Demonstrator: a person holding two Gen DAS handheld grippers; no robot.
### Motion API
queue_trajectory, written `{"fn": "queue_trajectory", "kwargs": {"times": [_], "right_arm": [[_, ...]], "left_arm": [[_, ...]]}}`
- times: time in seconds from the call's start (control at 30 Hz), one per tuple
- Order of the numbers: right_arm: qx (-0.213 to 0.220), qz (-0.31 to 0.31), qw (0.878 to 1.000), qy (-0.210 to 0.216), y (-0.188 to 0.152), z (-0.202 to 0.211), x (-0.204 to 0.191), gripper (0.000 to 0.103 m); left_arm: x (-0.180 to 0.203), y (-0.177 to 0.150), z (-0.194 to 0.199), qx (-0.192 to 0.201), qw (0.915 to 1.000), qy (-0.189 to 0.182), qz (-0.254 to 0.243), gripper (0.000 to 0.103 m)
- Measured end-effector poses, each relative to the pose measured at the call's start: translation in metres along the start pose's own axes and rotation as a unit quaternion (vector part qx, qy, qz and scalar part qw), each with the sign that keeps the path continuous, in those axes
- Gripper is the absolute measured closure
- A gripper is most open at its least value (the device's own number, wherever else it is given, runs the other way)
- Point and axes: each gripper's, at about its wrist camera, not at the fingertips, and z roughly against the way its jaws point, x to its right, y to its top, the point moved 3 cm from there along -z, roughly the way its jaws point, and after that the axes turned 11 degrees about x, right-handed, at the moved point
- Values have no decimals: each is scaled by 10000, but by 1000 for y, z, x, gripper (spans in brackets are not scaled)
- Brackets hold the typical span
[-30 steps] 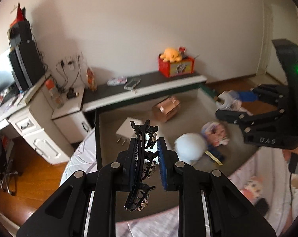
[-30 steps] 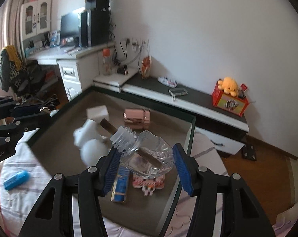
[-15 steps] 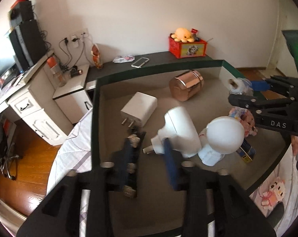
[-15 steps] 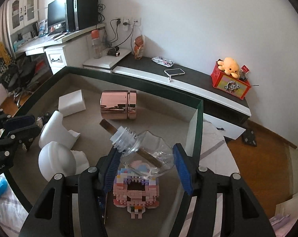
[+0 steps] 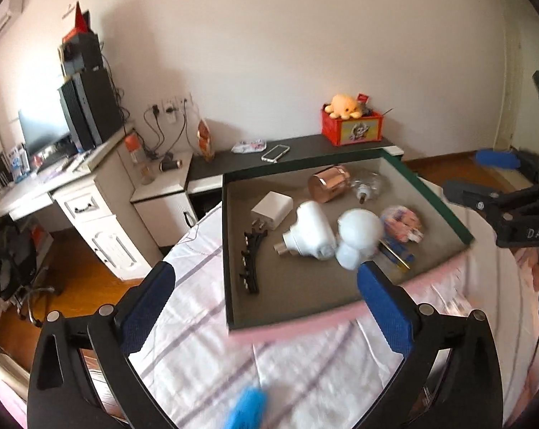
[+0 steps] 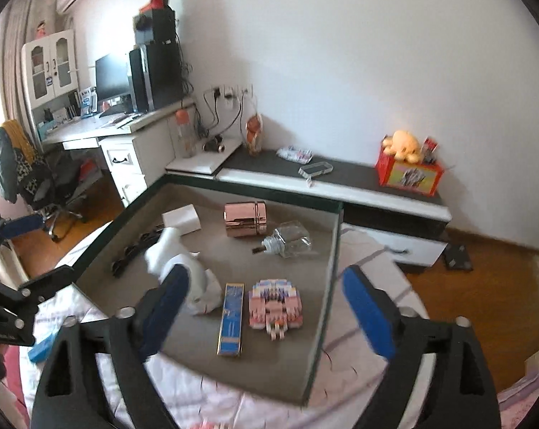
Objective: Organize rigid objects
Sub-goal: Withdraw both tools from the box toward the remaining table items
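A dark green tray lies on the bed. In it lie a black hair clip, a white charger, a copper tin, a clear glass bottle, two white plug devices, a blue box and a pink brick model. My left gripper is open and empty, above the tray's near edge. My right gripper is open and empty, above the tray's near side.
A blue object lies on the striped sheet outside the tray. A low dark shelf holds a phone and a red box with an orange plush. A white desk and an office chair stand at the left.
Both grippers opened and pulled back from the tray. The hair clip left my left gripper and lies in the tray. The glass bottle left my right gripper and lies beside the copper tin.
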Motion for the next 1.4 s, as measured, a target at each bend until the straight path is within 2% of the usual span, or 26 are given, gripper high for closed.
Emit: {"fn": "queue_trajectory", "kwargs": {"times": [0.2,0.23,0.33,0.4,0.47,0.57,0.67,0.93,1.17,1.4], "right_arm": [[566,128,9983,10,-8,79,-21,0],[662,158,9977,-39,-9,91,-24,0],[1250,352,9902,-523,-11,135,-35,0],[1492,423,9849,-772,-14,160,-41,0],[1645,430,9822,-803,-18,183,-48,0],[1715,268,9820,-739,-24,204,-52,0],[1733,113,9819,-751,-33,222,-55,0],[1705,-189,9828,-688,-53,254,-58,0],[1720,-67,9825,-717,-62,268,-68,0],[1586,-105,9853,-627,-71,265,-72,0]], "left_arm": [[3,-8,73,560,9978,343,-57,0],[2,-10,88,671,9973,299,-2,0],[1,-16,127,997,9946,209,189,0],[0,-22,153,1179,9920,361,264,0],[0,-27,175,1326,9894,537,268,0],[1,-36,205,1512,9854,672,410,0],[3,-47,231,1604,9843,507,528,0],[16,-64,269,1678,9845,444,233,0],[22,-69,277,1685,9846,440,148,0],[10,-75,279,1611,9843,697,201,0]]}}
